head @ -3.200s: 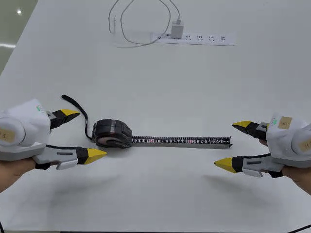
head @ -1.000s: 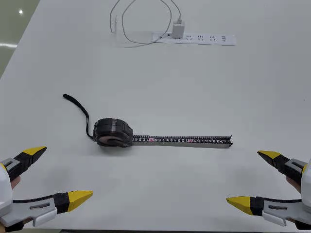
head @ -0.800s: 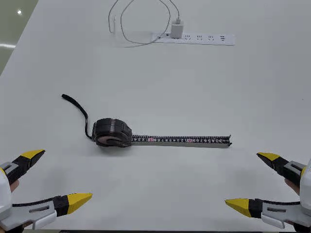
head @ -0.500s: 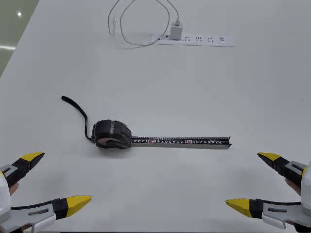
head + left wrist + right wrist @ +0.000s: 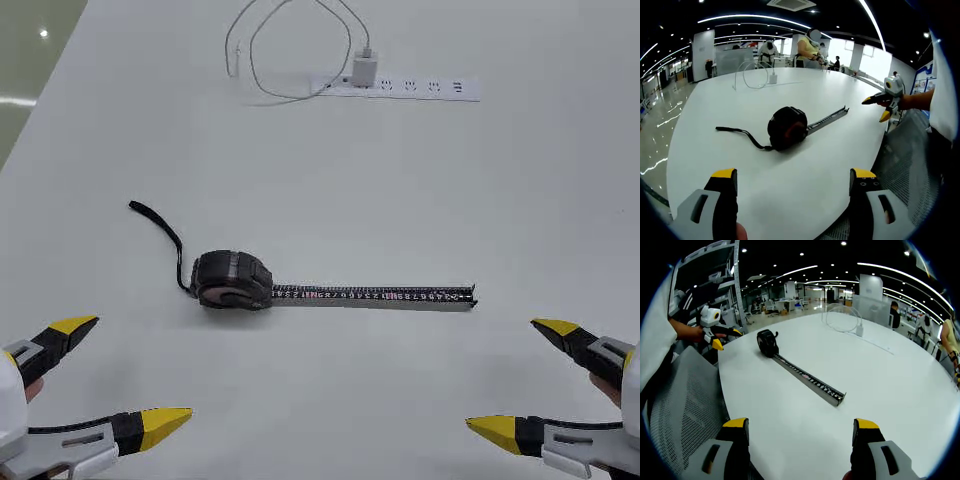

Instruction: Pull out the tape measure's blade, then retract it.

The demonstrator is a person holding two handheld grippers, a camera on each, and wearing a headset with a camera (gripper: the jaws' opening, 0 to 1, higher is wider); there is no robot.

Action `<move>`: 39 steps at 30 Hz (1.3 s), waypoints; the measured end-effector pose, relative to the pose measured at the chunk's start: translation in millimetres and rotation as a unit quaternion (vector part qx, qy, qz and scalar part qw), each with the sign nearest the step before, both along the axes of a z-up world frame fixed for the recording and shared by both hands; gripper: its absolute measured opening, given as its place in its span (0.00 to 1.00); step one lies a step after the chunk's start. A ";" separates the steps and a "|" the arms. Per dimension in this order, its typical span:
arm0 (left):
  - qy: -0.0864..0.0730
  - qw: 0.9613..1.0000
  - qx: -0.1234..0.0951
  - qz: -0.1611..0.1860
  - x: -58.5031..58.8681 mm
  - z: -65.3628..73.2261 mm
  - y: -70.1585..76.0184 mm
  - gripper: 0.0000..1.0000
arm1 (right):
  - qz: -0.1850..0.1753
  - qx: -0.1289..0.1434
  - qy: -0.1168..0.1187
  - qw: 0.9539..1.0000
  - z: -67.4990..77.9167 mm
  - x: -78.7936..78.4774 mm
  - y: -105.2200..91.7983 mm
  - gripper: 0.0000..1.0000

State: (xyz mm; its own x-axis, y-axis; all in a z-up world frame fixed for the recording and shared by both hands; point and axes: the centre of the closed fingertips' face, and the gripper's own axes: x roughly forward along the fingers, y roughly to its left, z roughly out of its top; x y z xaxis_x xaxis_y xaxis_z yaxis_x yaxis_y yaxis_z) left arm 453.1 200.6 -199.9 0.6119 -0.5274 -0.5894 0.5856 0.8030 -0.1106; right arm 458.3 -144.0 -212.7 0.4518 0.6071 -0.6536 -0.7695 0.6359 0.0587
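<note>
The tape measure (image 5: 232,280) lies on the white table (image 5: 400,180), its blade (image 5: 375,296) extended toward 3 o'clock. The left gripper (image 5: 132,368) at 8 o'clock and the right gripper (image 5: 508,374) at 4 o'clock have their jaws spread, well apart from it.

Head view looks steeply down on the white desk (image 5: 400,150) from its near edge; the two gripper views, low at opposite corners, face inward across it, all sharing the black round-cased tape measure (image 5: 232,279).
</note>
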 end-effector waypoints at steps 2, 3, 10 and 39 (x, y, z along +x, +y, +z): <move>0.000 1.000 -0.001 0.001 0.2 0.6 -0.1 0.91 | 0.000 0.000 0.000 1.000 -0.3 0.3 -0.3 0.84; 0.000 1.000 -0.002 0.001 0.2 0.7 -0.5 0.91 | 0.000 0.000 0.000 1.000 -0.1 0.6 -0.3 0.84; 0.004 1.000 -0.010 0.001 -0.3 -2.0 -8.0 0.91 | 0.001 0.001 0.000 1.000 0.0 0.6 0.0 0.84; -0.008 0.999 -0.032 -0.010 28.9 -3.3 -49.5 0.89 | 0.001 0.005 0.004 1.000 -0.2 0.5 1.7 0.84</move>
